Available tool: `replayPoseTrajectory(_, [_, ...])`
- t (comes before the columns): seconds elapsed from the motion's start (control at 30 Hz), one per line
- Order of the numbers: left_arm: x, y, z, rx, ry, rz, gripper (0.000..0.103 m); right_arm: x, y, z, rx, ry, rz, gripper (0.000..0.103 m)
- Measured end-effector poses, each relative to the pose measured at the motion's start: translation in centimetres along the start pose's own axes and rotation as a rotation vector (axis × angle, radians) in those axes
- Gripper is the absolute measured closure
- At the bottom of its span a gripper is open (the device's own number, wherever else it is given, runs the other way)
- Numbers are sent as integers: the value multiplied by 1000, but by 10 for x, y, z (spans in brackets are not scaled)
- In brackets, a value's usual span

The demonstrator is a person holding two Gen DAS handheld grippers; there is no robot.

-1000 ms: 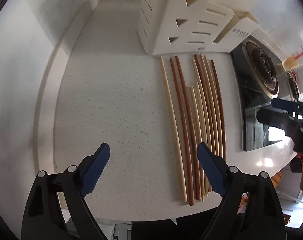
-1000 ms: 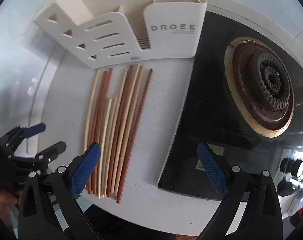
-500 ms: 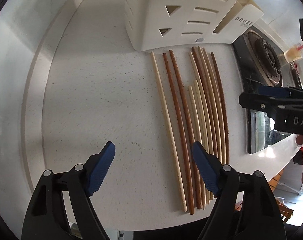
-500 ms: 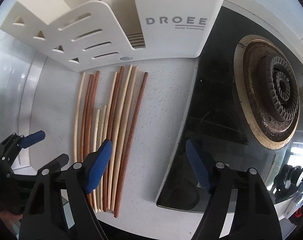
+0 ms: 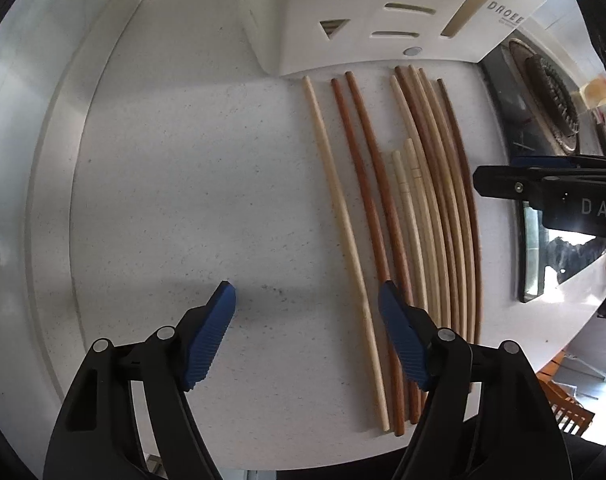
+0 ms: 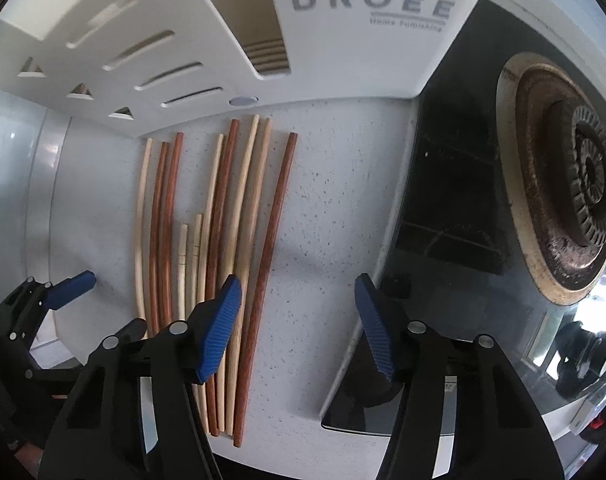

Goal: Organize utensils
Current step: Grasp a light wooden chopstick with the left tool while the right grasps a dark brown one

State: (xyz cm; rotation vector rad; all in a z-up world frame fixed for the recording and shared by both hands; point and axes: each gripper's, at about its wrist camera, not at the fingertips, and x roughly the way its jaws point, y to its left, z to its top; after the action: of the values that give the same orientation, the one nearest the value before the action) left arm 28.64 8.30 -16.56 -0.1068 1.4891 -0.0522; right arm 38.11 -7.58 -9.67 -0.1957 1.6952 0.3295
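Observation:
Several wooden chopsticks [image 5: 415,220], pale and red-brown, lie side by side on the white speckled counter in front of a white slotted utensil holder [image 5: 383,12]. My left gripper [image 5: 307,320] points down over the counter with its jaws closing. The leftmost pale chopstick [image 5: 343,220] lies between them, close to the right pad and untouched. My right gripper [image 6: 299,312] also points down with its jaws closing. The rightmost red-brown chopstick [image 6: 271,240] lies between them, beside the left pad, and is not pressed.
A black glass hob [image 6: 455,200] with a round burner [image 6: 575,200] lies right of the chopsticks. The holder [image 6: 343,40] stands at the back. The counter's front edge runs just below the chopstick ends. A pale wall [image 5: 23,160] borders the left.
Both grippers have sunk toward the counter and their jaws have narrowed. Each has shifted until an outer chopstick of the row lies between its pads.

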Motion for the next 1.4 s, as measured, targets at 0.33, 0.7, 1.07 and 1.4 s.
replayPoseTrajectory(0.33, [0,6,9,-11,16,-10,31,8,1,2,1,18,-3,49])
replayPoseTrajectory(0.7, [8,-9,15,80,22,83,29,14,8,5,-24,27,-65,54])
replayPoseTrajectory(1.07, [2,7,18,54,43,90,47,9,5,12,-22,36,-91,77])
replayPoseTrajectory(1.4, [7,16,45,57,144,81,50,16,-1,18,24,86,-47,92])
